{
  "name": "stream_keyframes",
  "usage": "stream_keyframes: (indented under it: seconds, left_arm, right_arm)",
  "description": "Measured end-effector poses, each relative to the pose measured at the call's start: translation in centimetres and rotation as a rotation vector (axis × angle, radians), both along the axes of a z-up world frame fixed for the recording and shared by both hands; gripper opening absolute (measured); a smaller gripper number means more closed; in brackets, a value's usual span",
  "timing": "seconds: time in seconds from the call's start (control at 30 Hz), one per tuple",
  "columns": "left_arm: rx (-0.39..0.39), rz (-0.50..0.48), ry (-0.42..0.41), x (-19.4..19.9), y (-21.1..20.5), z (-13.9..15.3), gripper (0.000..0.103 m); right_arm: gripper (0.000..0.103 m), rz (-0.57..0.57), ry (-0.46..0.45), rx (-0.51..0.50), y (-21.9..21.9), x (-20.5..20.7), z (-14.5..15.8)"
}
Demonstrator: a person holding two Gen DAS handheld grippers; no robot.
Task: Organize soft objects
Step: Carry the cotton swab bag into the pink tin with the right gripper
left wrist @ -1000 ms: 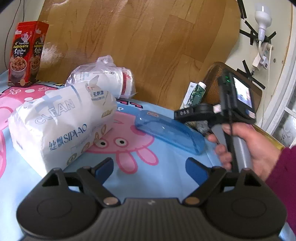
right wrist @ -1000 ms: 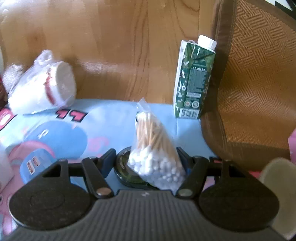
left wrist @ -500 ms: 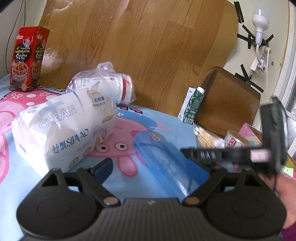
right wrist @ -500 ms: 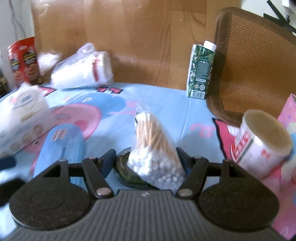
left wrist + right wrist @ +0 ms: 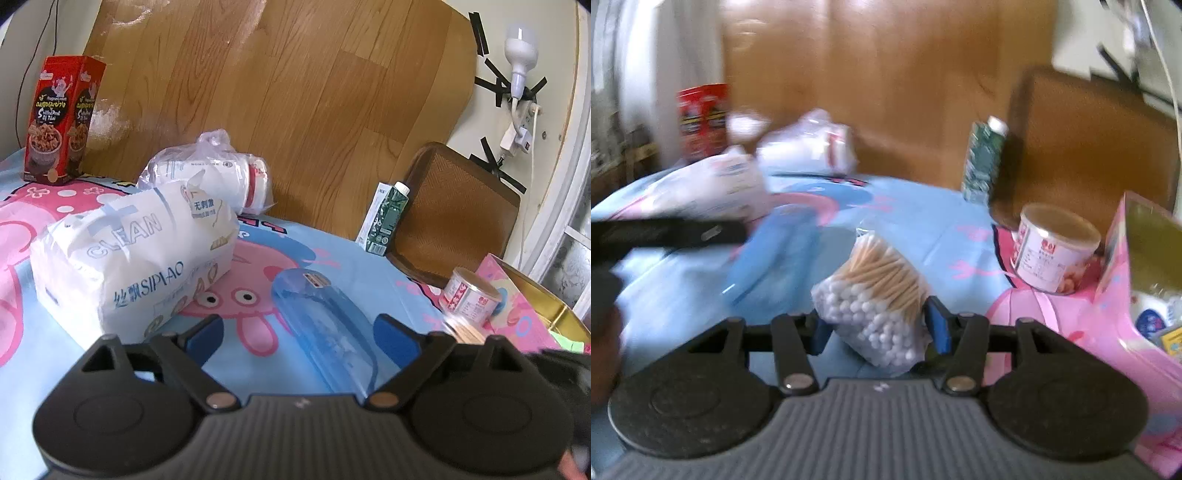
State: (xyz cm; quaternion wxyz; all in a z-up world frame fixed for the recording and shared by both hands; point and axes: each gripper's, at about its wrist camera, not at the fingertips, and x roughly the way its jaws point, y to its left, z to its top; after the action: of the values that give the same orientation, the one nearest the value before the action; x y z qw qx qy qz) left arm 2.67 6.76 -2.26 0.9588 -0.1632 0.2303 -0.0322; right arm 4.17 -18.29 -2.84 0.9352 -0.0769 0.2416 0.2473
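Note:
My right gripper (image 5: 879, 332) is shut on a clear bag of cotton swabs (image 5: 875, 302) and holds it above the blue cartoon cloth (image 5: 916, 229). My left gripper (image 5: 299, 336) is open and empty, low over the cloth, with a blue translucent case (image 5: 325, 328) lying between its fingers. A white tissue pack (image 5: 136, 254) lies to its left, blurred in the right wrist view (image 5: 713, 188). A bagged white roll (image 5: 210, 177) lies behind the pack near the wooden board.
A red snack box (image 5: 59, 118) stands at the far left. A green carton (image 5: 388, 218) stands by a brown woven chair back (image 5: 458, 214). A tin can (image 5: 1056, 247) and an open pink box (image 5: 1137, 266) sit at the right.
My right gripper has pulled back and to the right with the swab bag, leaving the left wrist view; the tin can and pink box have come into sight. My left gripper barely moved.

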Motion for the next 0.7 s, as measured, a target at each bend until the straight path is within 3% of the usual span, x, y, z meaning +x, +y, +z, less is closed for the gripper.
stream_keyframes:
  seconds: [0.17, 0.23, 0.37, 0.5, 0.7]
  left_arm:
    - [0.011, 0.005, -0.002, -0.3, -0.1, 0.1, 0.094]
    - [0.014, 0.006, 0.006, -0.3, -0.1, 0.2, 0.094]
    - [-0.012, -0.003, 0.043, -1.0, 0.3, 0.1, 0.095]
    - [-0.093, -0.074, 0.056, -2.9, 0.2, 0.2, 0.096]
    - [-0.066, -0.229, 0.091, -4.5, -3.4, 1.0, 0.097]
  right_arm:
    - [0.061, 0.144, -0.111, -0.137, 1.5, -5.4, -1.4]
    - [0.082, 0.165, -0.139, -0.165, 1.8, -6.6, -2.1]
    - [0.087, 0.168, -0.144, -0.123, 0.3, -7.8, -2.0]
    - [0.093, 0.162, -0.131, -0.079, -1.5, -7.9, -1.7]
    - [0.094, 0.162, -0.051, -0.023, -2.2, -8.2, -2.8]
